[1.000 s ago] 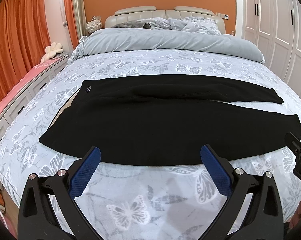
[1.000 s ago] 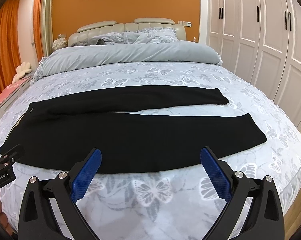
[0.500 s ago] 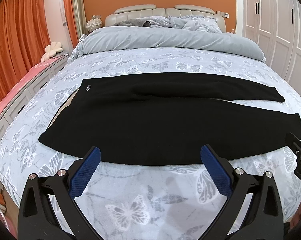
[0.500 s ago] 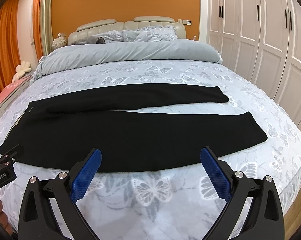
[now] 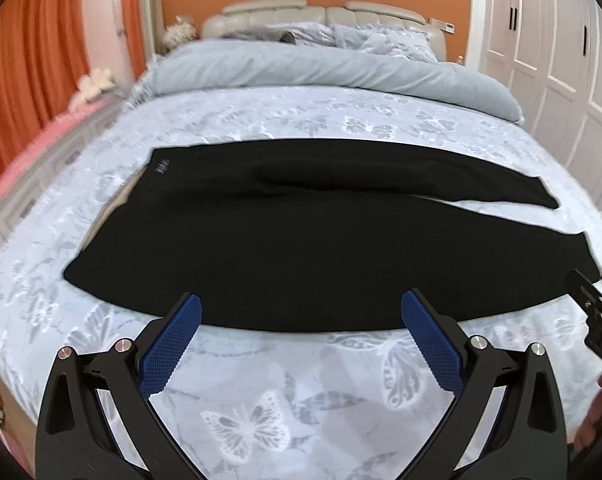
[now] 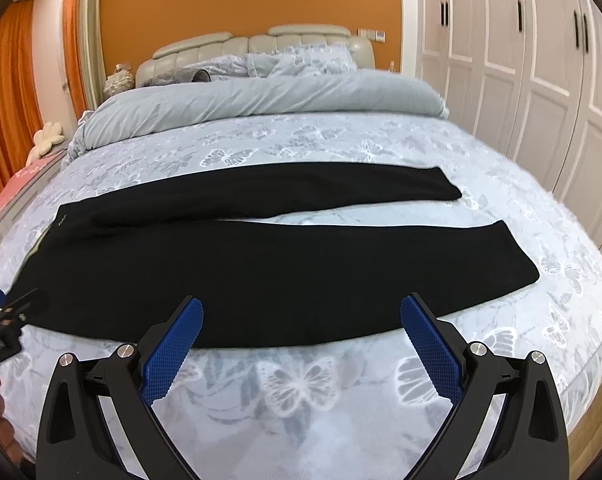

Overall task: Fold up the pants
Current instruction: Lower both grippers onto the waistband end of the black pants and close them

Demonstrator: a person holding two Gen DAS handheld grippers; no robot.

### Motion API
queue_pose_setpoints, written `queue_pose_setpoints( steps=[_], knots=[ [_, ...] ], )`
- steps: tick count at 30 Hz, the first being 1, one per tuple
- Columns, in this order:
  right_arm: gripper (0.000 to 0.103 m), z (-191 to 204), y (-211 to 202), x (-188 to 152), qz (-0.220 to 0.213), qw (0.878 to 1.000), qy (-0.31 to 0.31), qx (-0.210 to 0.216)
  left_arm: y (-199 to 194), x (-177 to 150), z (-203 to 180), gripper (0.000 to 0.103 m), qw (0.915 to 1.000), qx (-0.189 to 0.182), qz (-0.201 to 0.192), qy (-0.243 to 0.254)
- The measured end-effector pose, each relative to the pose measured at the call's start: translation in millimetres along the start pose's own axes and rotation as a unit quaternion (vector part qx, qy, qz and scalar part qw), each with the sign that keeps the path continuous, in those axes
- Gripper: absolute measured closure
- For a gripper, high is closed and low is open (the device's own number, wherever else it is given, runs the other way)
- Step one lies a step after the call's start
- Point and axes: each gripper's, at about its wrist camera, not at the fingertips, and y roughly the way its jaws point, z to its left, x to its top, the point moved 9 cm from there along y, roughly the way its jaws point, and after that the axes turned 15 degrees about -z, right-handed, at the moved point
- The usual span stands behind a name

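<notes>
The bed, covered in a pale butterfly-print sheet, fills both views and serves as the flat working surface; a grey duvet is bunched far ahead of both claws, near the headboard, which leaves the near part free for folding. The pants, black and laid out flat, stretch crosswise just ahead of both claws: the waistband lies ahead and to the left, and the two legs run off to the right, the far leg splayed slightly away from the near leg so that a sliver of sheet shows between them. This spread-out position suggests that no fold is made yet, and bringing one leg over the other is the likely first step. The left claw hovers with its blue fingers spread wide, holding nothing, just short of the near edge of the cloth toward the waist end. The right claw is likewise spread and empty, poised at the same edge nearer the cuffs. Each claw's tip appears at the side margin of the other's view, so the pair stands side by side, apparently ready to pinch the hem together.
</notes>
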Motion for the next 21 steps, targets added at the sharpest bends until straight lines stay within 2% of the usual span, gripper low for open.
queue_pose_setpoints(
  steps=[4, 6, 10, 13, 16, 21],
  knots=[
    [0.005, -47.2, 29.9, 31.7, 0.023, 1.000, 0.011, -0.001, 28.6, 32.5, 43.7, 0.005, 0.9984, -0.016, 0.027, -0.046],
    [0.005, -78.7, 59.3, 48.0, 0.036, 0.999, 0.004, -0.013, 57.6, 49.6, 79.0, 0.005, 0.9972, -0.006, 0.044, -0.060],
    [0.005, -142.4, 148.3, 68.4, 0.070, 0.996, -0.025, -0.048, 130.9, 81.9, 165.7, 0.005, 0.9928, 0.070, 0.062, -0.075],
    [0.005, -182.3, 213.4, 76.1, 0.093, 0.994, -0.006, -0.065, 189.8, 102.7, 224.5, 0.005, 0.9868, 0.116, 0.074, -0.085],
    [0.007, -215.4, 267.7, 79.3, 0.110, 0.989, 0.029, -0.093, 242.2, 110.1, 261.8, 0.005, 0.9797, 0.141, 0.095, -0.107],
    [0.007, -240.7, 334.1, 78.7, 0.139, 0.983, 0.061, -0.099, 319.6, 93.7, 293.2, 0.005, 0.9645, 0.138, 0.155, -0.164]
  ],
)
